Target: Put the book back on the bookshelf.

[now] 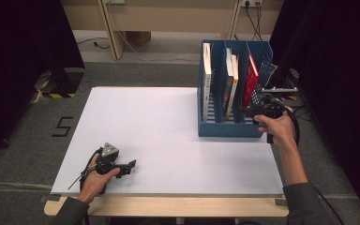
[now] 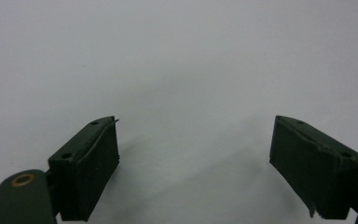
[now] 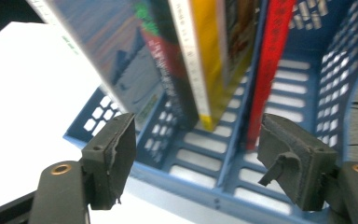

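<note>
At the front of a blue file rack (image 1: pixel 225 125) on the white tabletop (image 1: pixel 168 136), the right gripper (image 3: pixel 196 154) stands with its jaws wide apart and nothing between them. Just beyond the jaws sit the rack's slotted compartments — a red book (image 3: pixel 272 56) upright ahead of the right-hand jaw, a yellow-edged book (image 3: pixel 200 60) and a dark-covered one (image 3: pixel 121 60) leaning ahead of the left-hand jaw. The left gripper (image 2: pixel 193 158) rests low over bare tabletop, well apart from the rack — jaws parted, holding nothing.
</note>
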